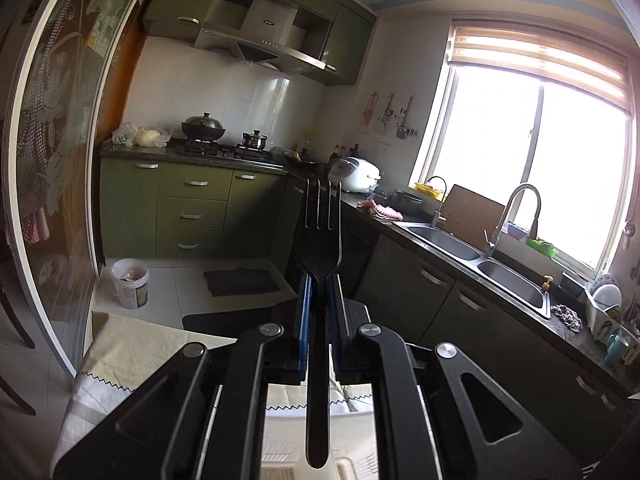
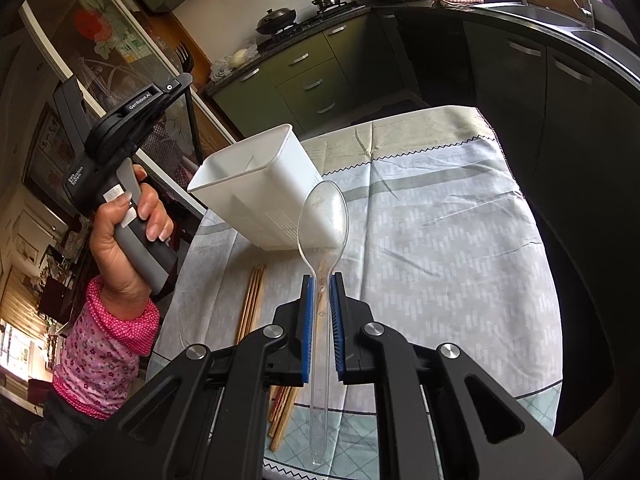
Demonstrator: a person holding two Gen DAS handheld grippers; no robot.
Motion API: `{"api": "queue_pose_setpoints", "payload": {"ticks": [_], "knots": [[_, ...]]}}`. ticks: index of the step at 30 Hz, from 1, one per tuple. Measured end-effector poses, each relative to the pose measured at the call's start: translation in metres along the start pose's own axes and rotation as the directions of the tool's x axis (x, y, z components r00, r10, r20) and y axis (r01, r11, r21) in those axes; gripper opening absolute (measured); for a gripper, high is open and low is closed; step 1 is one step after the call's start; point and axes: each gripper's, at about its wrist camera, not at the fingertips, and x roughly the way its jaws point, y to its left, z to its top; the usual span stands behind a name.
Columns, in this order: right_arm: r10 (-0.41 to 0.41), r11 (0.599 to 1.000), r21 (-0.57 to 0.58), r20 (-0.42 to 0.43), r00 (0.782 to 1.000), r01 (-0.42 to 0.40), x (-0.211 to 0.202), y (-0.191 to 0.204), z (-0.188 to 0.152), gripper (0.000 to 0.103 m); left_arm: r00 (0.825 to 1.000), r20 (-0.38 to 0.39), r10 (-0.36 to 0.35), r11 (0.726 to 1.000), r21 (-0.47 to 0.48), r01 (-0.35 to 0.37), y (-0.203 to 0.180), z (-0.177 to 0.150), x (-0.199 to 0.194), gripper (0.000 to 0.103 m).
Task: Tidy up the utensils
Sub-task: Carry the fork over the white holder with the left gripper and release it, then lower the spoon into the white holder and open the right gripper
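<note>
My left gripper [image 1: 320, 280] is shut on a black fork [image 1: 322, 216], tines pointing up and away toward the kitchen. In the right wrist view a hand [image 2: 132, 232] holds that left gripper [image 2: 180, 84] raised to the left of the table, with the fork [image 2: 184, 56] sticking out above it. My right gripper [image 2: 322, 280] is shut on a clear plastic spoon [image 2: 323, 216], bowl forward, just in front of the white utensil holder [image 2: 256, 184]. The holder stands on the clothed table [image 2: 440, 240], and its open top faces the camera. Wooden chopsticks [image 2: 252, 300] lie on the cloth near the holder's left base.
A dark counter with a double sink [image 1: 480, 256] runs along the right under a window. Green cabinets [image 1: 192, 208] and a stove with pots [image 1: 204, 128] stand at the back. A white bucket [image 1: 130, 284] sits on the floor by a glass sliding door [image 1: 60, 160].
</note>
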Motion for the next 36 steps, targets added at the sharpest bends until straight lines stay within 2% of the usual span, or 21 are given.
{"api": "queue_pose_setpoints", "payload": {"ticks": [7,14,18,22,25,28,30,33,36], "knots": [[0.018,1.000,0.008,-0.005,1.000,-0.018,0.008,-0.004,0.006,0.010,0.999,0.045,0.027,0.998,0.062,-0.030,0.001,-0.027,0.003,0.008],[0.031,0.999,-0.014,-0.006,0.999,-0.032,0.017,0.006,0.008,0.010,0.999,0.003,0.049,0.993,0.107,-0.049,-0.004,-0.045,0.001,0.009],[0.033,0.999,-0.034,0.010,0.999,-0.032,0.016,0.015,0.013,0.010,0.998,-0.029,0.057,0.993,0.108,-0.053,0.001,-0.051,0.000,0.033],[0.043,0.997,-0.065,0.047,0.998,-0.040,0.010,0.028,0.022,0.010,0.998,-0.032,0.056,0.993,0.103,-0.053,0.006,-0.051,-0.009,0.033],[0.051,0.994,-0.106,0.128,0.990,-0.038,0.001,0.046,0.039,0.009,0.999,0.000,0.050,0.995,0.085,-0.050,0.012,-0.044,-0.030,0.033],[0.048,0.990,-0.141,0.247,0.968,-0.013,-0.005,0.067,0.066,0.009,0.998,0.028,0.052,0.996,0.066,-0.053,0.017,-0.034,-0.059,0.035],[0.044,0.987,-0.158,0.327,0.944,0.009,-0.006,0.083,0.087,0.010,0.998,0.027,0.055,0.997,0.053,-0.057,0.022,-0.029,-0.079,0.040],[0.014,0.978,-0.192,0.465,0.885,0.085,-0.002,0.109,0.115,0.010,0.998,0.022,0.059,0.997,0.040,-0.060,0.030,-0.027,-0.110,0.044],[-0.030,0.963,-0.202,0.579,0.815,0.179,0.013,0.126,0.132,0.010,0.998,0.020,0.054,0.997,0.051,-0.055,0.035,-0.028,-0.137,0.044]]}}
